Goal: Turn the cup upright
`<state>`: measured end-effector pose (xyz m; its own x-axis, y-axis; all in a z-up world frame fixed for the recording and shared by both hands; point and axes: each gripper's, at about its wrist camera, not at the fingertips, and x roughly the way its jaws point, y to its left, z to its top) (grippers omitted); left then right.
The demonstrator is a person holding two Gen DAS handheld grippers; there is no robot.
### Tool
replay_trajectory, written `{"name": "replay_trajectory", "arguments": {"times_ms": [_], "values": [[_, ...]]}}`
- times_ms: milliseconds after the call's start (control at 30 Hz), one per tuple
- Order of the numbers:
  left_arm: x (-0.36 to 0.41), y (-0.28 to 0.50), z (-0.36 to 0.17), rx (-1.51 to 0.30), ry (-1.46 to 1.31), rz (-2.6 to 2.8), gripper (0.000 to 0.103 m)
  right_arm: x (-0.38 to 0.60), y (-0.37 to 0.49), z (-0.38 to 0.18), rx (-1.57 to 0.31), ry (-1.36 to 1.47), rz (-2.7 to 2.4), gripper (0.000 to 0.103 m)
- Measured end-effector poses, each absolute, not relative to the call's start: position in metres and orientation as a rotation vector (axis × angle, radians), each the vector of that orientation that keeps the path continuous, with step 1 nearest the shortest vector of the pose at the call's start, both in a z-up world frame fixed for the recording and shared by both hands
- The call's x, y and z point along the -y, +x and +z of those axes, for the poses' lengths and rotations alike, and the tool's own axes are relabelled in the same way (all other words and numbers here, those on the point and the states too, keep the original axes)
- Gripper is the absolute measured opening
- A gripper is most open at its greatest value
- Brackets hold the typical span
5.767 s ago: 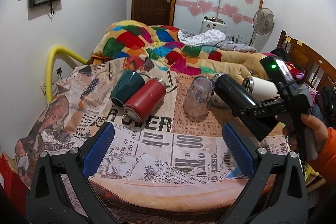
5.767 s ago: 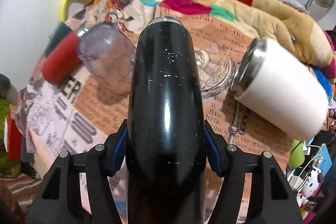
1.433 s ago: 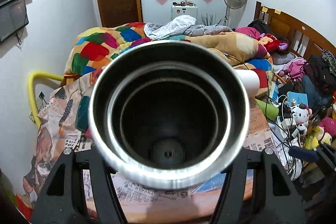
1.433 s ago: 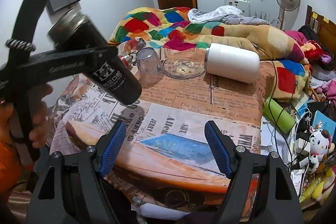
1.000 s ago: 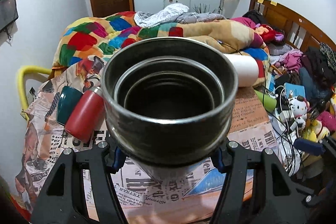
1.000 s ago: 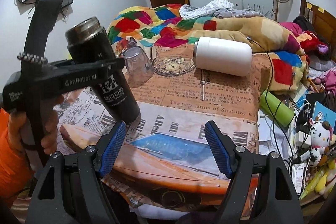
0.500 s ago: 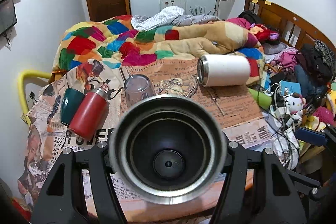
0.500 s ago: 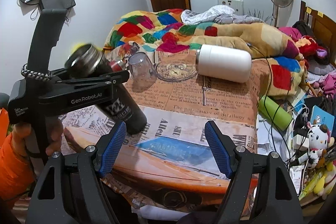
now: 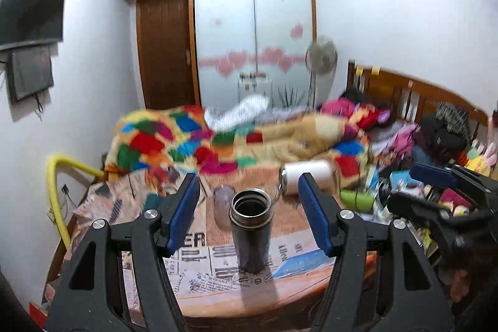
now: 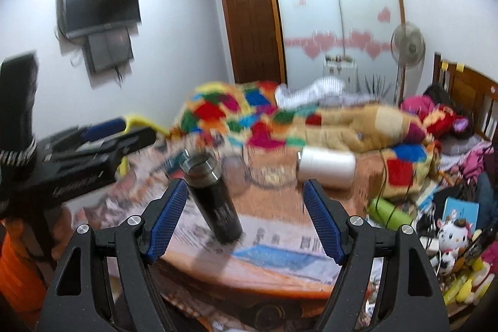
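A black steel flask [image 9: 251,231] stands upright, mouth up, on the newspaper-covered table [image 9: 218,285] near its front edge; it also shows in the right wrist view [image 10: 214,196]. My left gripper [image 9: 249,213] is open and empty, pulled back with the flask between and beyond its blue pads. My right gripper [image 10: 246,217] is open and empty, back from the table. The left gripper also shows at the left of the right wrist view [image 10: 102,142]. The right gripper also shows at the right of the left wrist view [image 9: 442,192].
A clear cup [image 9: 223,203] stands mouth down behind the flask. A white tumbler [image 9: 306,181] lies on its side at the back right. A green cup [image 9: 154,201] lies at the back left, partly hidden. A quilted bed [image 9: 249,142] lies beyond; clutter fills the right.
My left gripper has let go of the black flask, which now stands upright on the table, and has drawn back and up. My right gripper has also pulled back.
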<state>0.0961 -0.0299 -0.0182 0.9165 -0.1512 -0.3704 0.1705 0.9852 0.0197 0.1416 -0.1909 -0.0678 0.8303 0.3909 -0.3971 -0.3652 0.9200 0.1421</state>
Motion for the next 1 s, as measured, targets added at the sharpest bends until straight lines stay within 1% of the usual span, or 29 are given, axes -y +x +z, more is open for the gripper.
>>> {"name": "replay_trajectory", "arguments": {"times_ms": [133, 233, 333, 367, 400, 433, 467, 500, 533, 567, 600, 633, 667, 1000], "values": [[0.026, 0.046, 0.0, -0.272, 0.025, -0.16, 0.065, 0.187, 0.113, -0.045, -0.321, 0.073, 0.401, 0.074], [0.024, 0.022, 0.005, -0.233, -0.002, -0.142, 0.066, 0.184, 0.093, -0.035, -0.247, 0.068, 0.39, 0.074], [0.021, 0.008, 0.005, -0.203, -0.009, -0.107, 0.069, 0.181, 0.078, -0.031, -0.192, 0.061, 0.373, 0.076], [0.02, 0.003, 0.004, -0.192, -0.014, -0.104, 0.074, 0.181, 0.076, -0.031, -0.181, 0.062, 0.37, 0.076], [0.019, -0.001, 0.004, -0.183, -0.02, -0.107, 0.082, 0.18, 0.073, -0.031, -0.172, 0.065, 0.366, 0.076], [0.018, -0.003, 0.002, -0.176, -0.023, -0.107, 0.085, 0.178, 0.071, -0.031, -0.167, 0.069, 0.364, 0.077], [0.018, -0.005, 0.001, -0.168, -0.025, -0.099, 0.089, 0.178, 0.07, -0.031, -0.165, 0.07, 0.364, 0.081], [0.017, -0.008, 0.0, -0.163, -0.024, -0.087, 0.089, 0.178, 0.067, -0.032, -0.162, 0.069, 0.361, 0.084], [0.018, -0.009, -0.002, -0.163, -0.02, -0.079, 0.091, 0.177, 0.066, -0.033, -0.158, 0.066, 0.354, 0.09], [0.019, -0.011, -0.003, -0.163, -0.016, -0.07, 0.095, 0.177, 0.065, -0.033, -0.152, 0.06, 0.339, 0.094], [0.019, -0.012, -0.004, -0.164, -0.015, -0.057, 0.102, 0.174, 0.065, -0.034, -0.147, 0.048, 0.32, 0.097], [0.018, -0.015, -0.005, -0.159, -0.018, -0.043, 0.103, 0.174, 0.063, -0.035, -0.144, 0.042, 0.307, 0.102], [0.017, -0.018, -0.006, -0.154, -0.02, -0.032, 0.103, 0.175, 0.06, -0.034, -0.142, 0.04, 0.3, 0.103], [0.009, -0.027, -0.012, -0.164, -0.038, 0.015, 0.103, 0.18, 0.055, -0.035, -0.154, 0.049, 0.301, 0.103]]}}
